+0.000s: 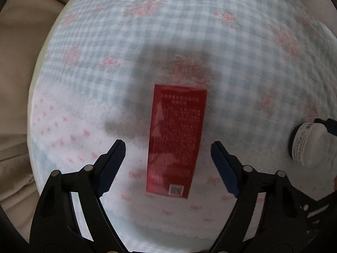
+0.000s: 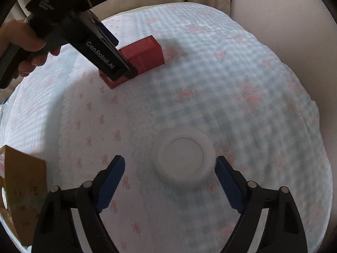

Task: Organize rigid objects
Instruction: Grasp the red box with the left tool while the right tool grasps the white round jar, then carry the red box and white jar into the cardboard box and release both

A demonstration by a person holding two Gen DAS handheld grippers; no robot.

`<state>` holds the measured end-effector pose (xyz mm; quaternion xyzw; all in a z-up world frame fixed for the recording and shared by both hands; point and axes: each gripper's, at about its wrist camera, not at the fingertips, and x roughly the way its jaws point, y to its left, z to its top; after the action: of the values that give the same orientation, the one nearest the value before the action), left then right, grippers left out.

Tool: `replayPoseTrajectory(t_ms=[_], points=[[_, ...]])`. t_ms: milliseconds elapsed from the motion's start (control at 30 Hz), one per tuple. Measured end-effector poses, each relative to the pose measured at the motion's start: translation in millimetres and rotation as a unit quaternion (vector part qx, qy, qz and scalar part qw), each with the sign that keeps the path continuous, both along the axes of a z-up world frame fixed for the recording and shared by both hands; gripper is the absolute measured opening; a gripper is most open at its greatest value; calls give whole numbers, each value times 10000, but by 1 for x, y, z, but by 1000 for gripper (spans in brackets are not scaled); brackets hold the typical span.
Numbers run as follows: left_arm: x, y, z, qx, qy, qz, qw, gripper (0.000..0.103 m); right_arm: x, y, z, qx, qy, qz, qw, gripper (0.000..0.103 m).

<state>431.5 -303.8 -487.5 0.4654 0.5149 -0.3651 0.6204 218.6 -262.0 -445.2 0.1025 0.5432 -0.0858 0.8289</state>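
both tools gape wide, gripping nothing: the left gripper (image 1: 168, 145) straddles the red box (image 1: 176, 141) lying flat on the cloth (image 1: 210, 31), the right gripper (image 2: 170, 162) brackets the white jar (image 2: 182, 158), lined up for grabs.

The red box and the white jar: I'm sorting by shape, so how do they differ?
The red box is long, flat-sided and covered in print; the white jar is round and low with a plain lid. The box lies flat lengthwise; the jar stands lid up. Both rest on the checked cloth between open tongs.
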Motion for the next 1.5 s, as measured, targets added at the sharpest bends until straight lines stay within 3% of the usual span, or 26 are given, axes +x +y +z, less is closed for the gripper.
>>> replayPoseTrajectory(t_ms=[100, 267, 300, 333, 367, 667, 933, 1233, 1500], points=[[4, -2, -4, 3, 63, 8, 10000, 68, 5, 0, -8, -102, 3, -46, 9999, 73], [7, -5, -7, -39, 153, 132, 9998, 63, 6, -10, -13, -53, 53, -290, 9996, 53], [7, -6, -8, -27, 159, 135, 9998, 58, 6, -13, -14, 6, 80, -316, 9995, 53], [6, -7, -10, -16, 194, 136, 9997, 47, 5, -15, -13, 59, 64, -333, 9994, 53], [5, -8, -10, -19, 229, 136, 9996, 44, 5, -15, -13, 70, 64, -330, 9994, 53], [-3, -5, -5, -30, 119, 102, 9999, 42, 7, -16, -12, 97, 102, -258, 9996, 53], [-18, 1, 20, -233, 82, 332, 9991, 40, 15, -26, -7, 131, 98, -331, 9993, 52], [-41, 28, 88, -820, 85, 812, 9933, 37, 6, -27, 43, -13, -45, -304, 9995, 52], [-65, 95, 195, -1668, -130, 1472, 9748, 37, -14, -10, 129, -139, -323, -167, 9992, 52]])
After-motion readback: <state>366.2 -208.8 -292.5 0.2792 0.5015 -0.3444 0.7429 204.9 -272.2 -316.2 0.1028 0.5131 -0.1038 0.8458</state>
